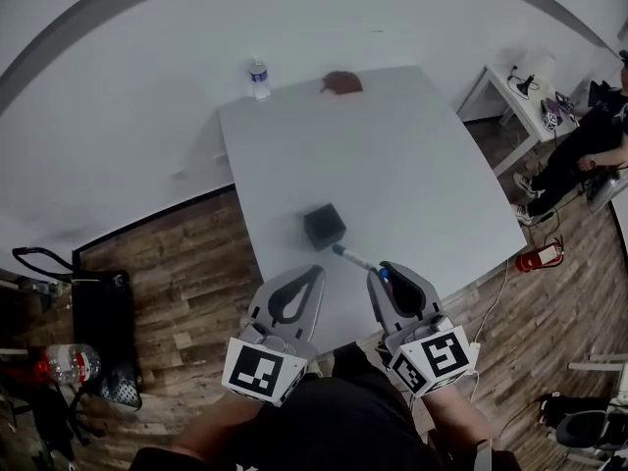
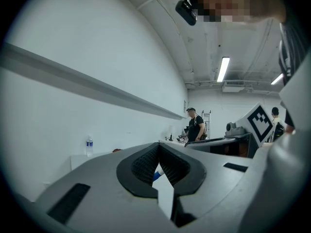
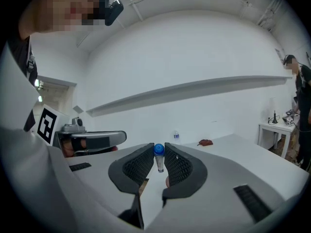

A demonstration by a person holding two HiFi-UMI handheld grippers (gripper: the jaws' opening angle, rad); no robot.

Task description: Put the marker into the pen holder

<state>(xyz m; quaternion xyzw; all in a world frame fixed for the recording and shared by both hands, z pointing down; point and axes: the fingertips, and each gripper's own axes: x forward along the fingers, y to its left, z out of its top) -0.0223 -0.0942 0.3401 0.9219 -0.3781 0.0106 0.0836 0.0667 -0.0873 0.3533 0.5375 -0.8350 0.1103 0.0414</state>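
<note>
I'm seeing the marker (image 1: 355, 260) pinched in the right gripper (image 1: 385, 271). Its blue end (image 3: 159, 149) is sitting between the jaw pads in the right gripper view, with the pale body running out past the tips. In the head view the marker is hanging over the near part of the white table (image 1: 412, 165). Its free end is angling up-left toward the black pen holder (image 1: 324, 226), close to it but not touching and not inside it. The pen holder is standing upright on the table, on the near-left side. I'm holding the left gripper (image 1: 316, 271) just left of the right one, jaw tips pressed together with nothing gripped. In the left gripper view I'm only catching a bit of blue and white through the gap behind the tips, and that bit is lying beyond the jaws. At the far edge of the table a water bottle (image 1: 258, 78) is standing, and a small brown object (image 1: 341, 82) is lying to its right. I can't tell what that object is. To the right a person (image 1: 589, 145) is sitting by a small white side table (image 1: 505, 96), well apart from the work table. A red item (image 1: 540, 256) is lying on the wood floor (image 1: 196, 263) near the table's right corner. On the left of the floor a black bag (image 1: 98, 312) is sitting, with another bottle (image 1: 74, 363) just beside it.
</note>
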